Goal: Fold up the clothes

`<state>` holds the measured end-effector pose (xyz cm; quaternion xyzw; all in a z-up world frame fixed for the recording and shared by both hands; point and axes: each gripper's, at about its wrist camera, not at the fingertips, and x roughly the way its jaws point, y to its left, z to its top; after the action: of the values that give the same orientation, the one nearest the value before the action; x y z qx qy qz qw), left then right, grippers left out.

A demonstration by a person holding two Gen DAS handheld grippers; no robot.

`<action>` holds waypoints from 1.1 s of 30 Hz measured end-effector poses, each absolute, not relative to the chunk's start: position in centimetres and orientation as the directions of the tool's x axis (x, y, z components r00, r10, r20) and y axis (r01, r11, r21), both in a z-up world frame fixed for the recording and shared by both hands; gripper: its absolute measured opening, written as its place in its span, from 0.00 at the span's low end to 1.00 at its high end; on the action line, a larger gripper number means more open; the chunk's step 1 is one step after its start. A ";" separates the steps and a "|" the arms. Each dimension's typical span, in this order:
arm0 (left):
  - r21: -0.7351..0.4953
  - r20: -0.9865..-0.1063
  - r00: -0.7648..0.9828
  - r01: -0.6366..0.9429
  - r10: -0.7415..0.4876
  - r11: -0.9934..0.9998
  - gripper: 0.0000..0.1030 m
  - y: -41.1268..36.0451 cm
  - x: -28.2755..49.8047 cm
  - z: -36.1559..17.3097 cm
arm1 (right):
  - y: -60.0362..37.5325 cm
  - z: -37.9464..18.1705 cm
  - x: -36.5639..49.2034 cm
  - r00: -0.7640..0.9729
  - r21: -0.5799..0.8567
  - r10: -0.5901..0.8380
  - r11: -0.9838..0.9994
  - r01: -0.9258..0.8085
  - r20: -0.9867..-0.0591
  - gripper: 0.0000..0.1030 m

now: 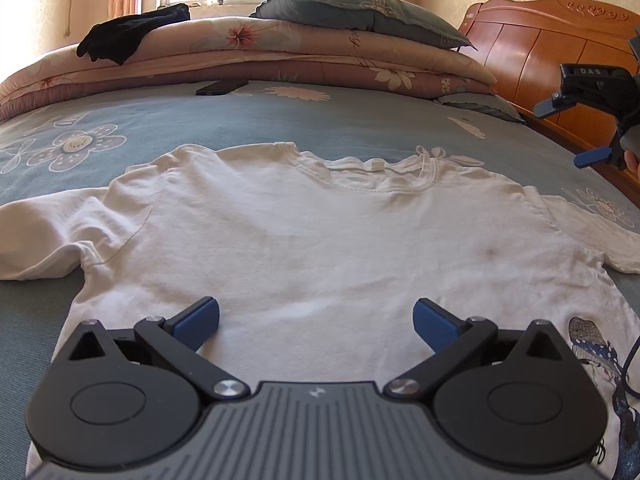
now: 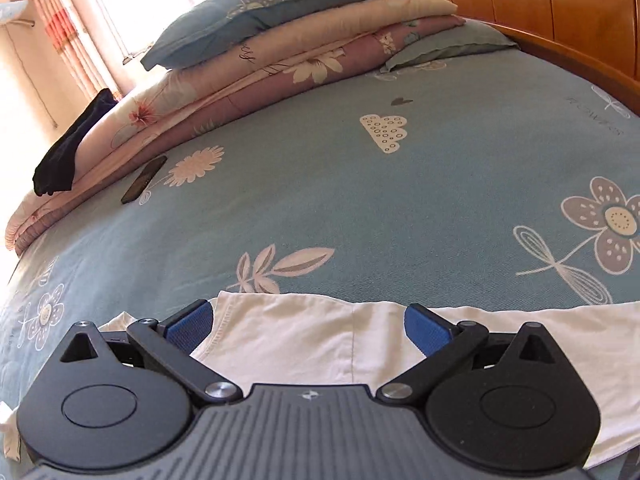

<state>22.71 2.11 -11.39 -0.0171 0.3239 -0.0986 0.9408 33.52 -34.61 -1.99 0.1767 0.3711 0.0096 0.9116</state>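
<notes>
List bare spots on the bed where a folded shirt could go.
Widest free patch: blue sheet between the white T-shirt collar and the folded quilts, bordered on one side by the phone and on the other by the headboard. Crowded: the quilt stack carries a pillow and a black garment. Both tongs, left and right, are open over the shirt.

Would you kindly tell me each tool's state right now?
Left tool: open, holding nothing, over the white T-shirt.
Right tool: open, holding nothing.
</notes>
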 end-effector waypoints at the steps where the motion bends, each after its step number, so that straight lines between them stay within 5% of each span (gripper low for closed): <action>1: -0.096 -0.606 0.771 0.174 -0.197 0.980 0.99 2.1 22.7 -11.4 | -35.1 -2.0 32.8 0.717 0.320 0.155 0.942 0.099 -0.679 1.00; 15: -0.090 -0.607 0.771 0.176 -0.195 0.980 0.99 2.2 22.9 -11.5 | -38.6 -9.6 35.0 0.660 0.386 0.184 0.906 0.173 -0.728 1.00; 33: -0.084 -0.607 0.771 0.178 -0.192 0.980 0.99 2.1 22.8 -11.5 | -40.3 -9.9 34.2 0.658 0.267 0.056 0.937 0.225 -0.751 1.00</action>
<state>22.76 2.05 -11.47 -0.0106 0.3236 -0.0984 0.9410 34.23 -40.33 -9.89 0.1707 0.4111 -0.0471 0.8942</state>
